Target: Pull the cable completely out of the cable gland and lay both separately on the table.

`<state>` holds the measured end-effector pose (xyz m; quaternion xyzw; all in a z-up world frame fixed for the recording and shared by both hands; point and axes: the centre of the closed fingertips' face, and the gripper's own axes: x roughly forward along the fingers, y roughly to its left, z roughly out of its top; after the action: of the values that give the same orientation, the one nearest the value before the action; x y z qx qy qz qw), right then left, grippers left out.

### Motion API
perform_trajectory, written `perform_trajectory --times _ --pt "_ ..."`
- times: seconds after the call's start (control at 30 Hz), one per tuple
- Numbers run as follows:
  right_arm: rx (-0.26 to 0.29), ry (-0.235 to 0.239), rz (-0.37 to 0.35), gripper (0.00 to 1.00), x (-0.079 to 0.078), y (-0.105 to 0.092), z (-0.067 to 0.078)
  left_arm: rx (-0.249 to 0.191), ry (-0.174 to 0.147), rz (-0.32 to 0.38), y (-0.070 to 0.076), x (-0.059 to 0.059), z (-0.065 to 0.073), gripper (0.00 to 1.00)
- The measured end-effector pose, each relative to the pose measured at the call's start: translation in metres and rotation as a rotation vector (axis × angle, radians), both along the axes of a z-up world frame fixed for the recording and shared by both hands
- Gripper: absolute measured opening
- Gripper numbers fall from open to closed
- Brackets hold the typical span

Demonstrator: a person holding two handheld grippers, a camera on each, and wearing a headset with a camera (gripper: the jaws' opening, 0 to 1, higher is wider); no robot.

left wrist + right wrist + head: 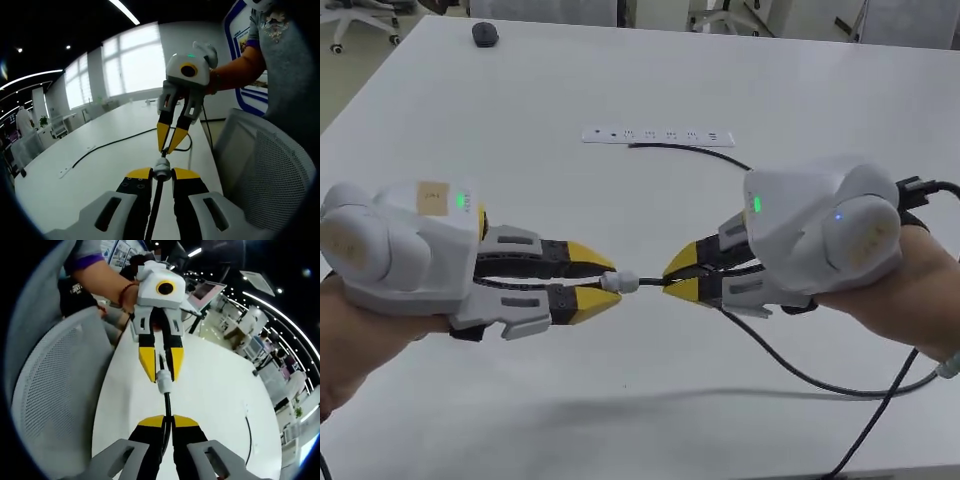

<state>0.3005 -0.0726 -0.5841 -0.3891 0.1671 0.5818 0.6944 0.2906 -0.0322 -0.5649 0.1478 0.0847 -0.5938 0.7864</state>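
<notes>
A small white cable gland (pixel 620 282) is held in the air over the table, and my left gripper (pixel 612 283) is shut on it with its yellow tips. A black cable (pixel 650 283) comes out of the gland toward my right gripper (pixel 670 280), which is shut on the cable a short way from the gland. In the left gripper view the gland (pixel 161 168) sits between my left gripper's (pixel 161 173) tips, with the right gripper (pixel 166 149) just beyond. The right gripper view has the cable (pixel 167 402) leading from my right gripper (pixel 168 420) up to the gland (pixel 162 377).
The cable's slack (pixel 800 375) trails off the table's (pixel 520 120) front right edge. A white power strip (pixel 657 136) with its own black lead lies at mid-table, a dark mouse (pixel 485 34) at the far end. A mesh office chair (pixel 270 170) stands beside the table.
</notes>
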Motion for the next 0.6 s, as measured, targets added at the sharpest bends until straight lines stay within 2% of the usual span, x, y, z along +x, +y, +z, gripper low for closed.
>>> perform_trajectory --times 0.4,0.6 --pt "-0.025 0.016 -0.091 0.0 0.011 -0.039 -0.009 -0.011 -0.004 0.016 0.006 0.002 0.002 0.16" --pt "-0.062 0.042 -0.149 0.0 0.016 -0.063 -0.021 -0.021 -0.002 0.03 0.011 0.005 0.005 0.16"
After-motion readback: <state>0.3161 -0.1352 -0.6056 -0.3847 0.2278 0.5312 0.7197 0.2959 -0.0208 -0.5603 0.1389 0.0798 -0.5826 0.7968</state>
